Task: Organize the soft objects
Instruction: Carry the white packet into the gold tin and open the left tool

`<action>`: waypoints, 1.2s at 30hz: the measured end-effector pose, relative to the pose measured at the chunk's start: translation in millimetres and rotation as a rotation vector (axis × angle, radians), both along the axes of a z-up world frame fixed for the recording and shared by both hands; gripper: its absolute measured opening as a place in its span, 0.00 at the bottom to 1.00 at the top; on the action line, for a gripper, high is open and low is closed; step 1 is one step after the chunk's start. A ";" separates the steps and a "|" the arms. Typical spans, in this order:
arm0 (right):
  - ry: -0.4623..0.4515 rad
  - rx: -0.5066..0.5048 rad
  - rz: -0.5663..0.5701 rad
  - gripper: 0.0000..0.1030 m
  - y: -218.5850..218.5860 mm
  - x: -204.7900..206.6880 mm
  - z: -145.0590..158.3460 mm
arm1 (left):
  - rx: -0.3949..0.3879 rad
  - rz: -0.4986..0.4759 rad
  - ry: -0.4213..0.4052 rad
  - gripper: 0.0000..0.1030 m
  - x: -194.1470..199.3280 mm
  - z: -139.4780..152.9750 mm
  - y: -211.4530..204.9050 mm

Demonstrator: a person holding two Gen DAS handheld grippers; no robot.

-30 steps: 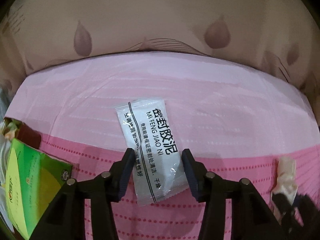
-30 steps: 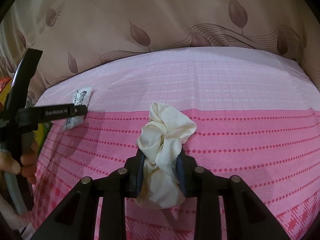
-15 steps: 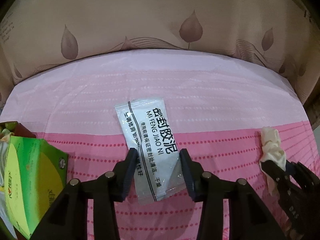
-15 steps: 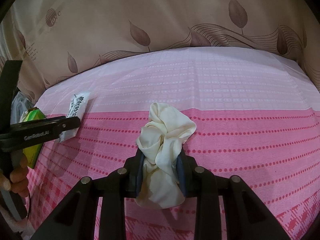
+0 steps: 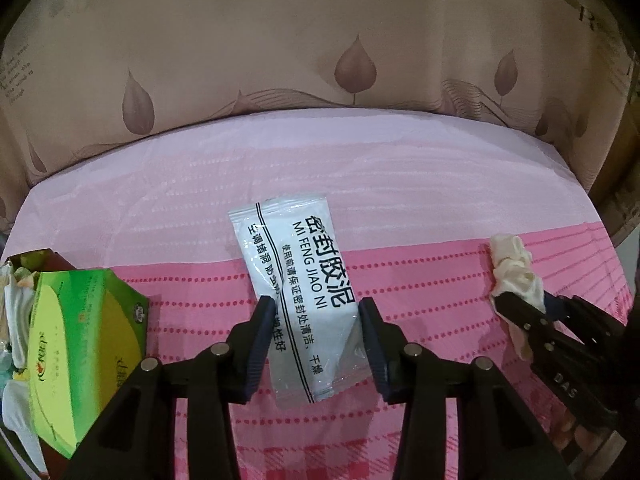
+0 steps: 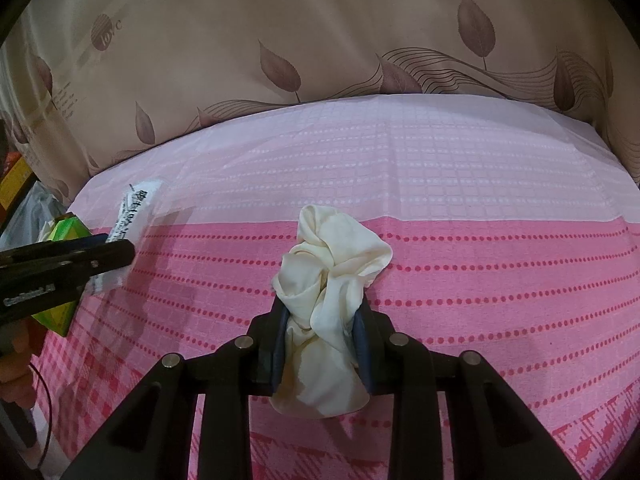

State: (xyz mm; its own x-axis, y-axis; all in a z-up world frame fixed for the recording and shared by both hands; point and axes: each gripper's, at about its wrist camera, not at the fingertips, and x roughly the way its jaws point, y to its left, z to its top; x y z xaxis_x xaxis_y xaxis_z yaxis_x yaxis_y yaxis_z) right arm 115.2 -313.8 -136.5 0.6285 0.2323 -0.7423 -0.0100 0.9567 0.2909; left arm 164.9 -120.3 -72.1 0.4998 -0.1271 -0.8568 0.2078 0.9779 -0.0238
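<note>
A white sealed packet (image 5: pixel 302 288) with black Chinese print sits between the fingers of my left gripper (image 5: pixel 316 334). The jaws touch its sides and hold it over the pink cloth; it also shows in the right wrist view (image 6: pixel 134 216). My right gripper (image 6: pixel 320 344) is shut on a crumpled cream cloth scrunchie (image 6: pixel 328 280), which bulges above and below the jaws. From the left wrist view the scrunchie (image 5: pixel 514 272) shows at the right, in the right gripper (image 5: pixel 532 312).
A pink patterned cloth (image 6: pixel 480 280) covers the surface, pale at the back. A beige leaf-print curtain (image 6: pixel 320 40) hangs behind. A green tissue box (image 5: pixel 76 344) lies at the left, with white items beside it.
The left gripper closed a little on the packet and its view swung left to right, bringing the right gripper and scrunchie into sight. The right gripper stayed put.
</note>
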 end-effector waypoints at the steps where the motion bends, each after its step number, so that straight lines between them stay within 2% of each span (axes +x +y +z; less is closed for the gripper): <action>1: 0.000 -0.002 0.000 0.28 -0.1 -0.1 0.0 | 0.002 -0.002 -0.001 0.42 -0.7 1.7 0.1; 20: 0.002 -0.025 0.003 0.28 2.9 1.5 0.0 | 0.048 -0.036 -0.072 0.42 -36.2 47.1 13.8; 36: 0.006 -0.080 0.004 0.28 9.4 1.7 1.1 | 0.077 0.068 -0.144 0.42 -53.6 90.4 91.8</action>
State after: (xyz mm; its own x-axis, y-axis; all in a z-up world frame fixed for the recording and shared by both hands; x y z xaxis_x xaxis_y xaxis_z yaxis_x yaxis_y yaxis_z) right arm 116.8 -304.3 -135.4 0.6232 0.1746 -0.7623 -0.0128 0.9769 0.2133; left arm 111.3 -28.5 18.3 0.6233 -0.0255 -0.7815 0.1369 0.9876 0.0769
